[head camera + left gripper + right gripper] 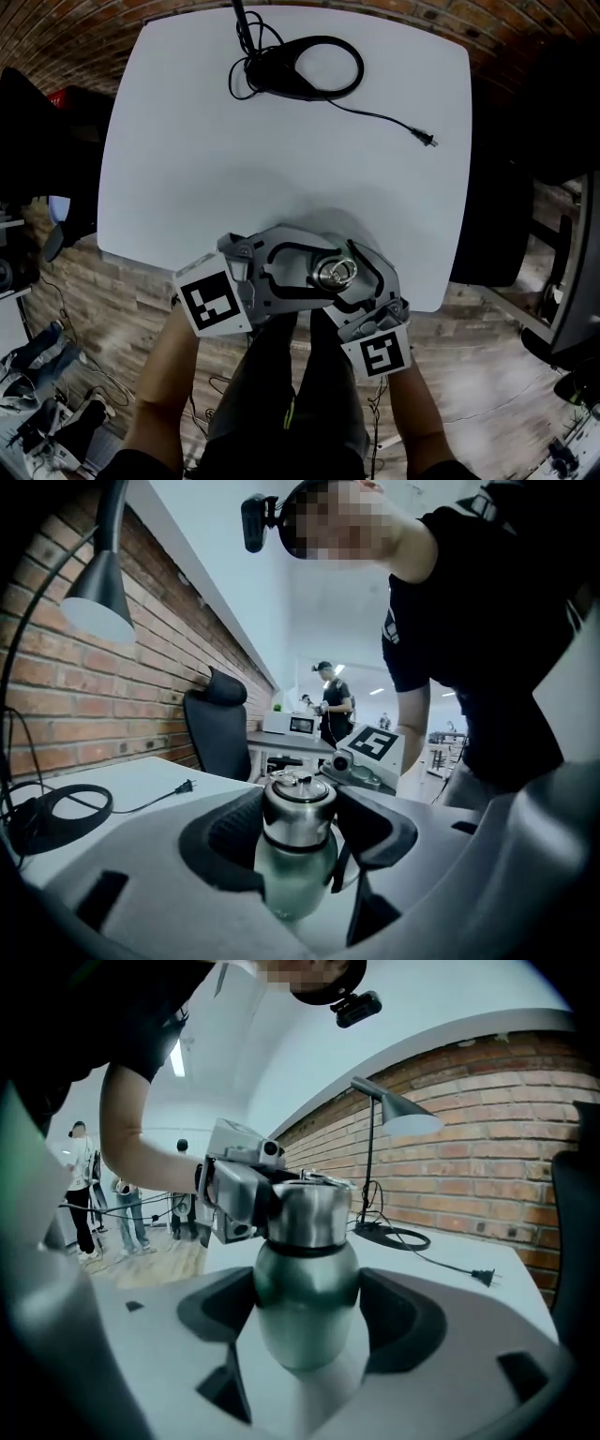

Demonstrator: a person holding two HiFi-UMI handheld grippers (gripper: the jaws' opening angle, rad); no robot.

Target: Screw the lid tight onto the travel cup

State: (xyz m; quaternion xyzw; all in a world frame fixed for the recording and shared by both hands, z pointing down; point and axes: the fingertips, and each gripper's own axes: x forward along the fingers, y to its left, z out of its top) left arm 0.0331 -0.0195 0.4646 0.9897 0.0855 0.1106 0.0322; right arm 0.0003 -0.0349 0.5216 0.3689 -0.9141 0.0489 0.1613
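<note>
Travel cup (305, 1283) in R gripper (307, 1335), lid (298, 808) in L gripper (298, 846).

The head view looks steeply down on the white table (281, 141) from its near edge. The 2 gripper views sit close, facing each other across the travel cup (295, 846), which all 3 share.

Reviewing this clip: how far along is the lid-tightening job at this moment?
Done: the lid already sits level on the travel cup. In hand: the right gripper clamps the cup's green body while the left gripper grips the lid, placed to twist. Left: final tightening and release. Whether the thread is fully home cannot be told.
</note>
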